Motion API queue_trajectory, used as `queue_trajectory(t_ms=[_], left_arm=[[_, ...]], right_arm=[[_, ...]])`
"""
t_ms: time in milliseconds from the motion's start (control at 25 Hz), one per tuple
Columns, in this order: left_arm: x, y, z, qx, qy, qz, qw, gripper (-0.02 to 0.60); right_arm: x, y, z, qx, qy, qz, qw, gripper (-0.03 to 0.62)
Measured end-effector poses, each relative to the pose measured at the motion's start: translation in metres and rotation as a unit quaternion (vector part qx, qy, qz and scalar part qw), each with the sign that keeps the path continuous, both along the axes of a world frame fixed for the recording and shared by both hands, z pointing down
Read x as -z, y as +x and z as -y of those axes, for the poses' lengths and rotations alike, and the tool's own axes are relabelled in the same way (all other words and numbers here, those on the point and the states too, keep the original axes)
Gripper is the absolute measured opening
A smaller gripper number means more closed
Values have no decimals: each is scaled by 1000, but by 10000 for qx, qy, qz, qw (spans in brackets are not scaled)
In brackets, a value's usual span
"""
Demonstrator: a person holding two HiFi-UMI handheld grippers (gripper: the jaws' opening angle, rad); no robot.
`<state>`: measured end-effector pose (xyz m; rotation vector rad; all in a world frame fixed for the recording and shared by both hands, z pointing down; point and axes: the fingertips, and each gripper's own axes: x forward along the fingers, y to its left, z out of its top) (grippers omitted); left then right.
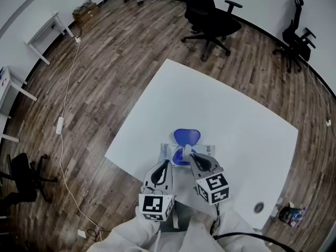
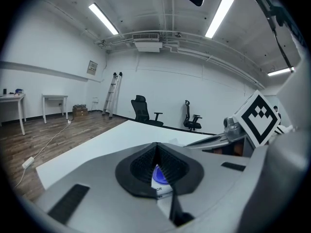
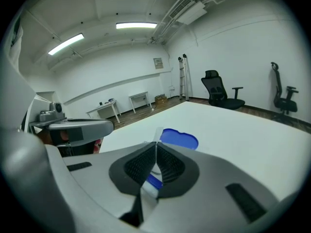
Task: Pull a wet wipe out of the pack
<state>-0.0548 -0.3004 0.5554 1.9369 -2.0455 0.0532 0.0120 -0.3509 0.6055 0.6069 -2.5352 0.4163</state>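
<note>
Wet wipe (image 3: 157, 134), thin white strip pinched in right gripper (image 3: 156, 147); flat blue-lidded pack (image 1: 167, 150); left gripper (image 2: 156, 145) closed.

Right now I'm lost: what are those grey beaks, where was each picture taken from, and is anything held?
A person holds two grippers, hand tools with grey jaws. One picture looks down from a camera on the person's head; the other two come from cameras riding on the tools. On the white table lies a pack of wet wipes, blue lid open. The right gripper is shut on a white wipe sticking up from the pack. The left gripper is shut on nothing, its tip at the pack's near edge.
</note>
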Motion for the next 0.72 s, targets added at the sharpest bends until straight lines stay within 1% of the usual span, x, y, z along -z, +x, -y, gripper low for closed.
queue_trajectory(t_ms=[360, 560, 720], left_arm=[[12, 6, -3, -59, 131, 14, 9999, -3], [27, 8, -2, -127, 295, 84, 9994, -3], [48, 12, 4, -229, 495, 136, 9984, -3]], right_arm=[[36, 9, 0, -165, 215, 295, 9992, 12], [59, 16, 0, -286, 364, 496, 9977, 12], [85, 23, -1, -380, 524, 666, 9957, 12]])
